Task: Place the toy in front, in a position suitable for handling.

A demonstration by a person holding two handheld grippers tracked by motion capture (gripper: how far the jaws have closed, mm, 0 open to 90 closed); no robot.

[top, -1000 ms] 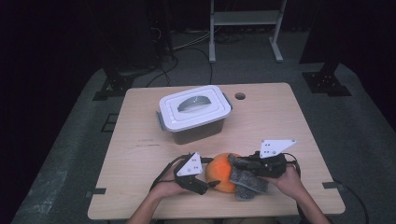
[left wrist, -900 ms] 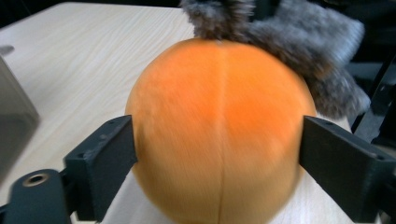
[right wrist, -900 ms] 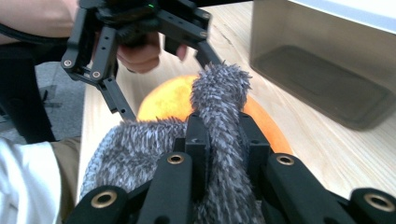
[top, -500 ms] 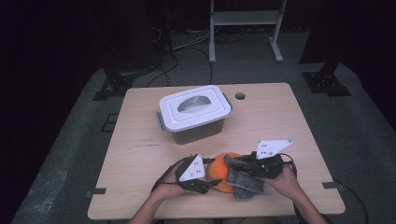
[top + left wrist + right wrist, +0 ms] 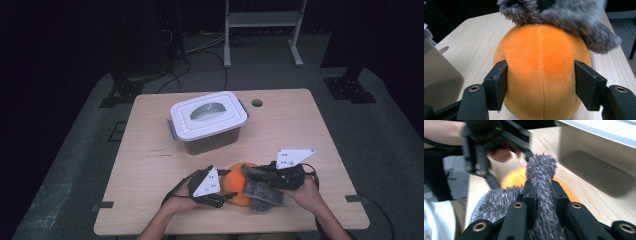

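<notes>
Right gripper point(image 5: 541, 195) clamped on grey furry fabric piece point(image 5: 541, 170), left gripper point(image 5: 540, 86) just closed against round orange plush ball point(image 5: 541, 70), steadying it for separation.

A light wooden rectangular table point(image 5: 150, 200) with rounded corners carries everything. A small round hole point(image 5: 257, 103) is cut near its far edge. Towards the far middle stands a translucent grey plastic storage box with a white clip-on lid point(image 5: 207, 120). Near the front edge lies a round orange plush toy with shaggy grey fur point(image 5: 239, 187), resting directly on the wood.
</notes>
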